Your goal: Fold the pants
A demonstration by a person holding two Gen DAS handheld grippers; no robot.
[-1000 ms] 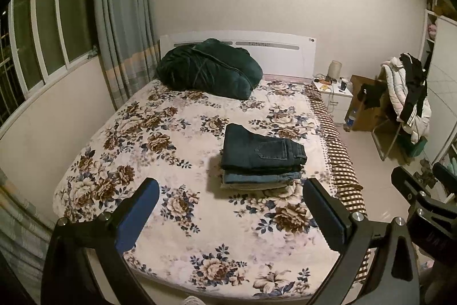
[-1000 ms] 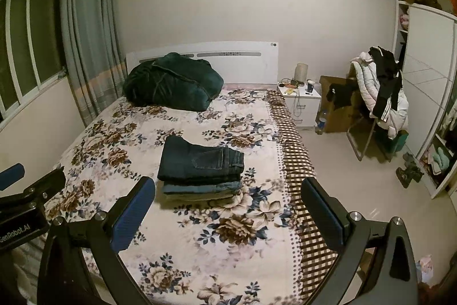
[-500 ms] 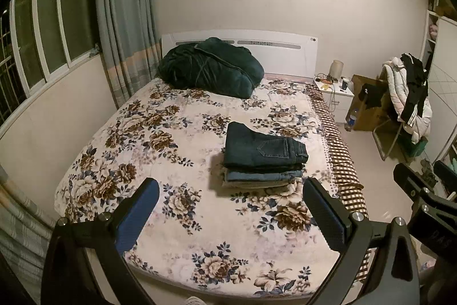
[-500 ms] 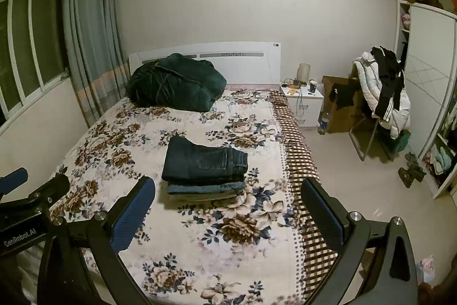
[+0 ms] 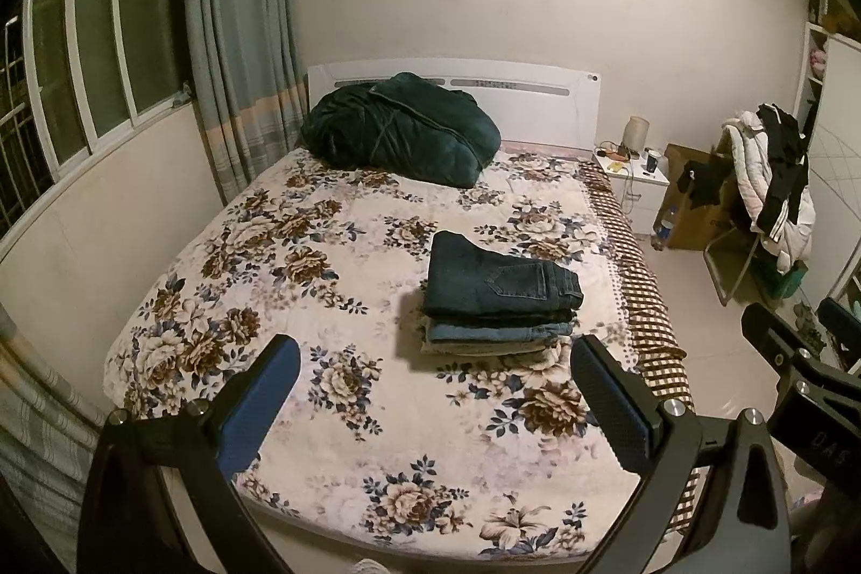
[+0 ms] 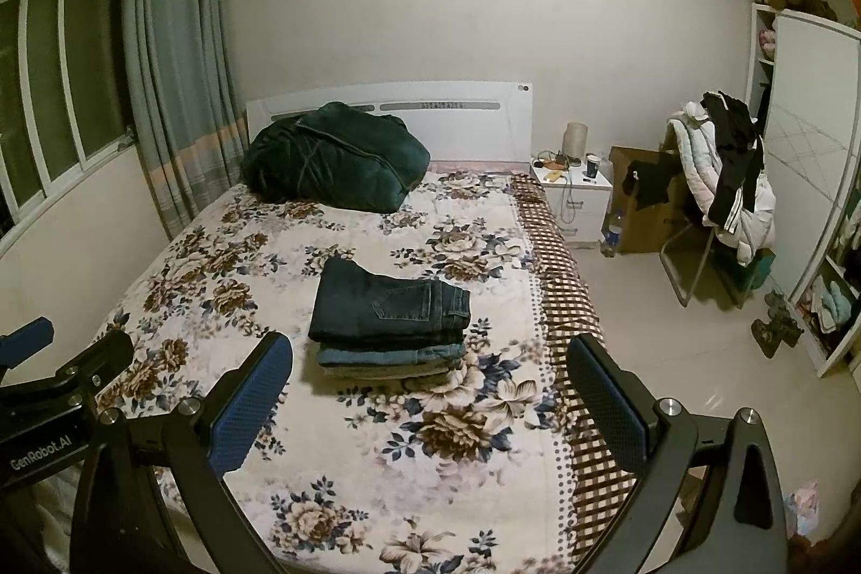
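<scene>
Sitting in a neat stack (image 5: 500, 299) on the right side of the bed (image 5: 301, 283), the pants look all folded, so both tongs hang back past the foot edge. The left gripper (image 5: 433, 404) and right gripper (image 6: 428, 399) are spread wide and hold nothing. Flowers cover the blanket, and a green bundle (image 5: 401, 127) rests by the headboard.
</scene>
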